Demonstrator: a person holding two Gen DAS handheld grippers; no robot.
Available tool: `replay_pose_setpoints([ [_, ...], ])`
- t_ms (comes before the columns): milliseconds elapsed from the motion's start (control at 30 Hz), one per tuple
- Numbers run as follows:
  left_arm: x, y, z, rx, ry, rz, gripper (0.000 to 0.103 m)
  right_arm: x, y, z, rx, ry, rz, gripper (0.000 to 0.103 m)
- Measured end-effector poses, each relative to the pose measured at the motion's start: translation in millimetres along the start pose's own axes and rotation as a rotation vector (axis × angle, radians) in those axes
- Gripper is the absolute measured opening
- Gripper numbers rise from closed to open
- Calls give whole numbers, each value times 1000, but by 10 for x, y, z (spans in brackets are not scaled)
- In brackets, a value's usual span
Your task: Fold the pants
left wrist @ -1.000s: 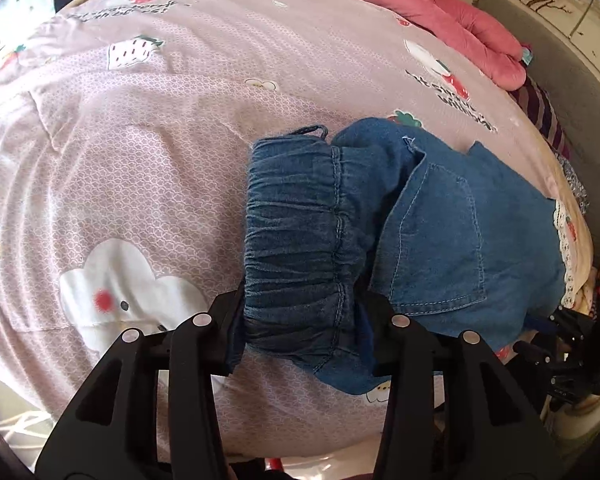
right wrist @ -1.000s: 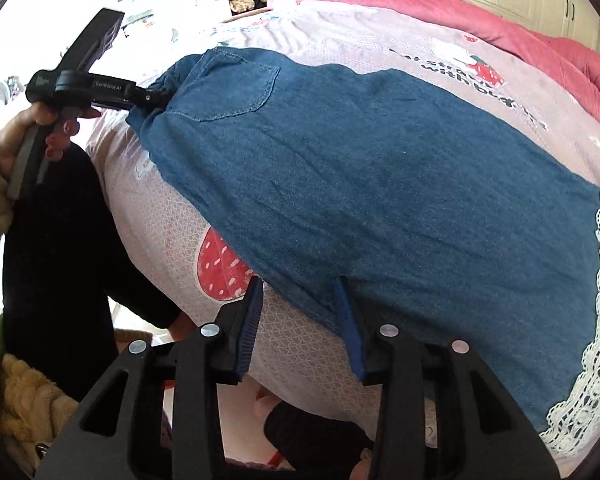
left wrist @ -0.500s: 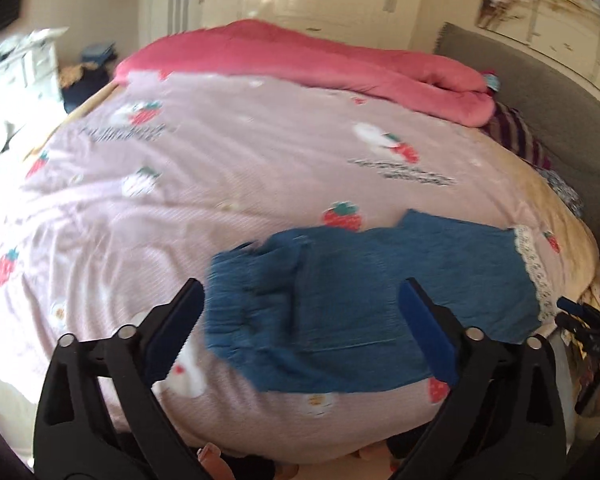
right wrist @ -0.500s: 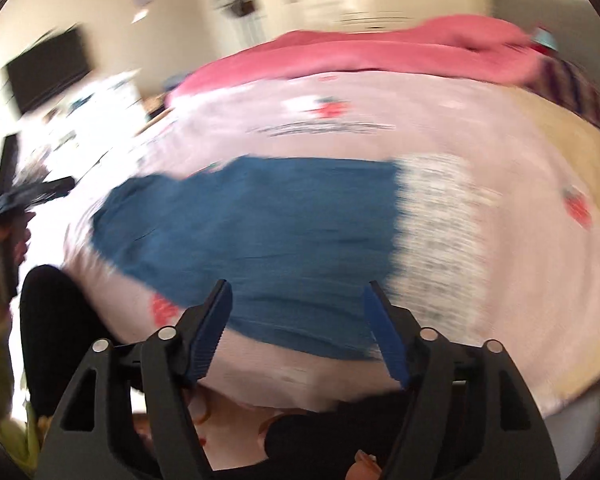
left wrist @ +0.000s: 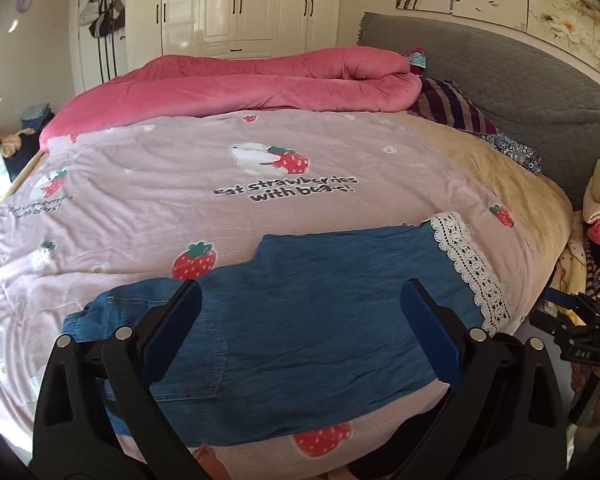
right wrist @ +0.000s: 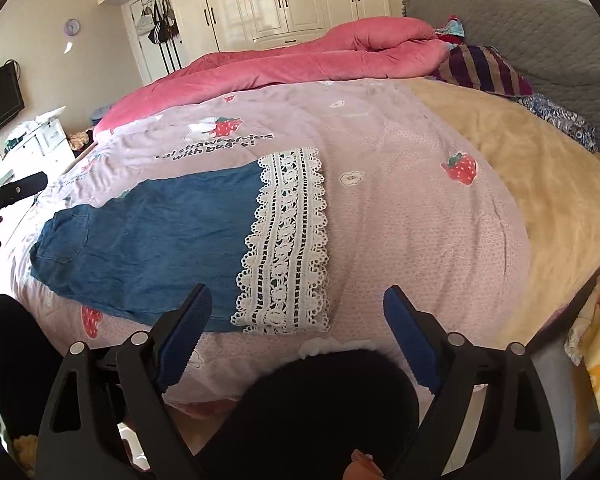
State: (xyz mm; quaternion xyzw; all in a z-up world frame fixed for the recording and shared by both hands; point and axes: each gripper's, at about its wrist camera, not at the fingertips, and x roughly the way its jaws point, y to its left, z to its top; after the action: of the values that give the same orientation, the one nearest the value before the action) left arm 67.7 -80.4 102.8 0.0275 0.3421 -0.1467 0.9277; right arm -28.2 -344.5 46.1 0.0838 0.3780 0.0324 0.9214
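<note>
pants (left wrist: 320, 320): denim, lying flat along the near edge of the bed (left wrist: 260, 184), waistband end to the left, lace hem (right wrist: 288, 240) to the right
fold so far: looks folded once lengthwise, legs stacked, one pocket (left wrist: 192, 372) facing up; pretty smooth, a bit bunched at the waistband
left gripper (left wrist: 300, 320): jaws spread wide, nothing in them, hovering above the waist half, not touching the cloth
right gripper (right wrist: 298, 328): also wide and empty, up over the hem end, lace just ahead of the tips
progress: maybe halfway, going by the lie of the cloth
left to do: probably grab hem or waistband and bring one end over the other, maybe once more after that, then flatten
watch out: near long edge sits right at the mattress edge, could slide off when lifted
</note>
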Motion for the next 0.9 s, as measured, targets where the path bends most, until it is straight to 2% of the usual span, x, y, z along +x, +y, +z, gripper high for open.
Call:
replay_pose_setpoints([
  [433, 487, -577, 76, 113, 59, -52, 93, 272, -47, -84, 132, 85, 92, 88],
  [900, 976, -858, 130, 189, 128, -69, 93, 525, -180, -96, 239, 123, 129, 88],
])
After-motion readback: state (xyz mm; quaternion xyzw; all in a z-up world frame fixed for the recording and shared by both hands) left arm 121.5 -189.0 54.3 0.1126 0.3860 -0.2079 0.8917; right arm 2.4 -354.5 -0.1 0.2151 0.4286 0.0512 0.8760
